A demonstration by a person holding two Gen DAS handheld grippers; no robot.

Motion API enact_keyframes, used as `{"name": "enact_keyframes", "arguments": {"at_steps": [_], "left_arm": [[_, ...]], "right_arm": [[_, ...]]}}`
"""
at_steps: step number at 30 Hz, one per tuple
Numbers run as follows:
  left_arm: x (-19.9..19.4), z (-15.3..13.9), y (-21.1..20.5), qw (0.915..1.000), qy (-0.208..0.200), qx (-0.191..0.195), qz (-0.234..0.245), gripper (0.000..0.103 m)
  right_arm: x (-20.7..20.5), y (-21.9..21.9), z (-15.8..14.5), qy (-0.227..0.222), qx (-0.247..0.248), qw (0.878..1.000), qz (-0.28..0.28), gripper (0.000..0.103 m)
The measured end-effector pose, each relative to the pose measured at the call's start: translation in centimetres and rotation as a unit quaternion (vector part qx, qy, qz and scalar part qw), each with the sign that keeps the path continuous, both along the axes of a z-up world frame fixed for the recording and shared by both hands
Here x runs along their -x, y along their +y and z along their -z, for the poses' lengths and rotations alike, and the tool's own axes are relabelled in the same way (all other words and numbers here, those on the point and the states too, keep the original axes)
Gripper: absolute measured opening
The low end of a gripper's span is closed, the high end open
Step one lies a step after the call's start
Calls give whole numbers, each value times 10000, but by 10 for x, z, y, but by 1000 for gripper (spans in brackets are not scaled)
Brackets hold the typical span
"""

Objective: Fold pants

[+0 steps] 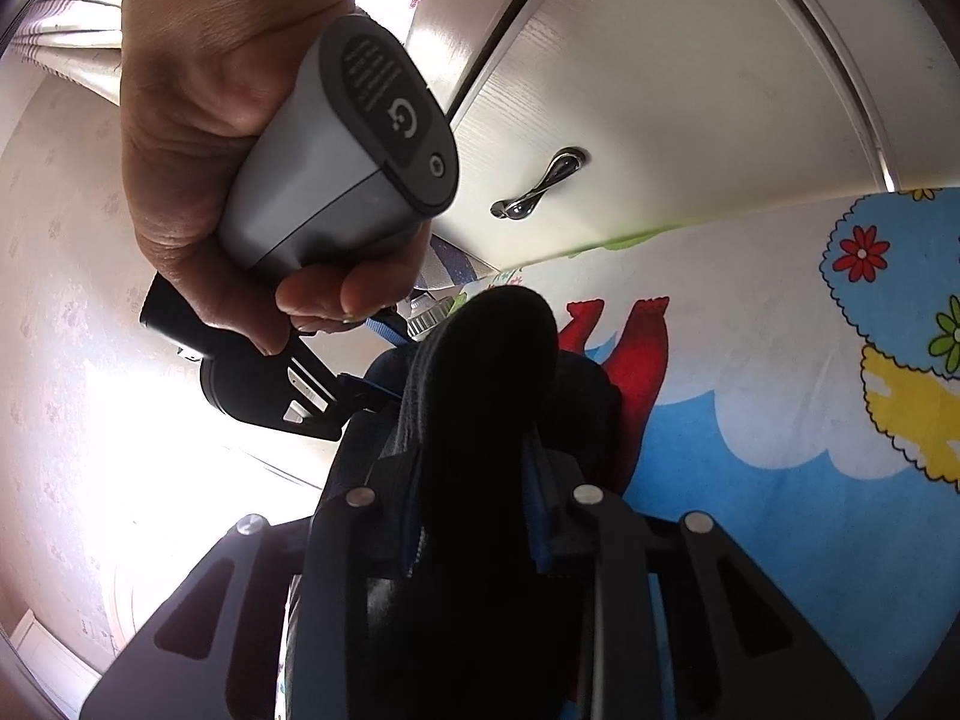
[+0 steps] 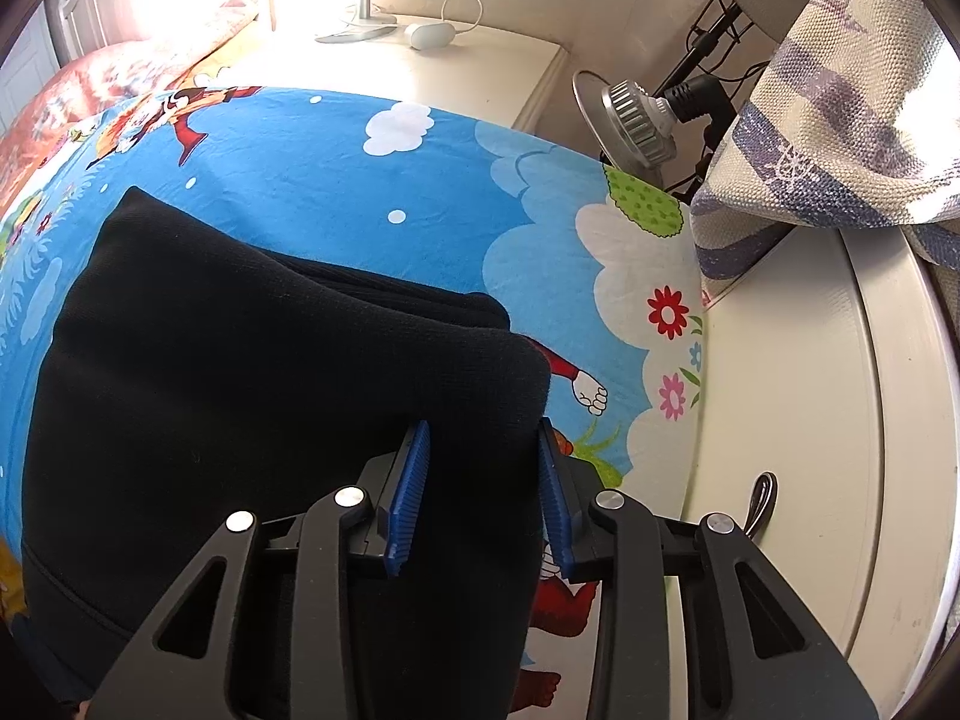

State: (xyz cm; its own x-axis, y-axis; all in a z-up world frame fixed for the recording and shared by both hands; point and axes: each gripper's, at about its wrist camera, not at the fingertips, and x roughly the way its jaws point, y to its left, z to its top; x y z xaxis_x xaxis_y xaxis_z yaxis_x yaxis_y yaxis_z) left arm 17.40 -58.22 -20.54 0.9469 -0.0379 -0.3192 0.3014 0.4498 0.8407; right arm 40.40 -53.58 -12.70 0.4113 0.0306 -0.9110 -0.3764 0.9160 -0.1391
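Mid-fold. Black knit pants [image 2: 240,396] lie doubled on the cartoon-print blue bedsheet [image 2: 336,180]. Left gripper [image 1: 474,498] and right gripper [image 2: 483,492], jaws narrowed, each pinch the thick folded edge at 6 o'clock. Next, probably: carry that edge toward 12 o'clock, both grippers level.

At your twelve o'clock in the right wrist view stands a white nightstand [image 2: 480,60], carrying a lamp base [image 2: 360,24] and a small white device [image 2: 429,35] with its cord. At two o'clock a woven striped cloth [image 2: 840,120] hangs over a metal lamp head [image 2: 636,114]. The cartoon bedsheet [image 2: 360,180] fills the centre. At three o'clock sits a white cabinet [image 2: 810,420], whose chrome handle [image 1: 540,183] shows in the left wrist view.
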Motion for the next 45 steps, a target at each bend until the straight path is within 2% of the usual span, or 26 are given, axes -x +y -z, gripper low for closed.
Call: {"name": "enact_keyframes", "arguments": {"at_steps": [6, 11, 12, 14, 15, 16, 20, 22, 25, 28, 29, 30, 31, 33, 34, 35, 39, 40, 43, 45], "left_arm": [[5, 12, -4, 9999, -40, -143, 29, 26], [5, 3, -2, 9999, 109, -14, 5, 28], [5, 1, -1, 9999, 166, 48, 0, 29], [4, -3, 1, 9994, 304, 186, 16, 38], [6, -5, 2, 9990, 374, 234, 45, 48], [9, -6, 4, 9988, 406, 256, 91, 53], [27, -24, 23, 9987, 296, 394, 144, 53], [38, -41, 47, 9977, 255, 631, 0, 57], [55, -60, 93, 9939, 222, 1000, -416, 61], [55, -60, 134, 9881, 162, 1075, -1087, 61], [51, -55, 145, 9851, 326, 1112, -1269, 59], [48, -46, 154, 9818, 683, 1157, -1341, 38], [48, -36, 157, 9795, 1036, 1123, -1310, 24], [55, -19, 151, 9817, 1279, 868, -1114, 21], [56, -11, 148, 9809, 1478, 747, -1022, 22], [57, -7, 146, 9819, 1487, 642, -980, 23], [52, -20, 155, 9771, 1537, 1050, -1029, 24], [51, -19, 156, 9762, 1590, 1073, -1015, 28], [55, -12, 155, 9768, 1707, 974, -855, 45], [59, -14, 154, 9785, 1661, 964, -753, 45]], "right_arm": [[-1, 2, 4, 15, 84, 10000, -8, 34], [-3, 2, 11, -1, 210, 9998, 1, 36], [-3, 2, 11, -2, 221, 9998, 11, 37], [-3, 1, 11, -2, 220, 9997, 48, 39], [-3, 0, 12, 8, 210, 9998, 62, 41], [-3, -1, 12, 16, 204, 9998, 75, 41], [-2, 0, 11, 6, 237, 9997, 94, 43], [-2, -1, 10, -3, 255, 9996, 136, 49], [-4, -3, 3, 10, 179, 9997, 139, 51], [-4, -4, 0, -13, 141, 9998, 149, 53], [-4, -4, 1, -16, 161, 9997, 156, 54], [-4, -3, 2, -21, 183, 9997, 157, 56], [-3, -3, 3, -31, 196, 9997, 156, 58], [-5, -5, 3, -40, 180, 9996, 196, 61], [-5, -7, 1, -50, 126, 9996, 234, 61], [-5, -8, -2, -122, 77, 9995, 267, 61], [3, -7, -31, -714, -137, 9972, 198, 61], [6, -6, -38, -792, -203, 9965, 151, 61], [17, -1, -48, -661, -332, 9972, -45, 60], [27, 1, -46, -392, -220, 9989, -109, 59]]}}
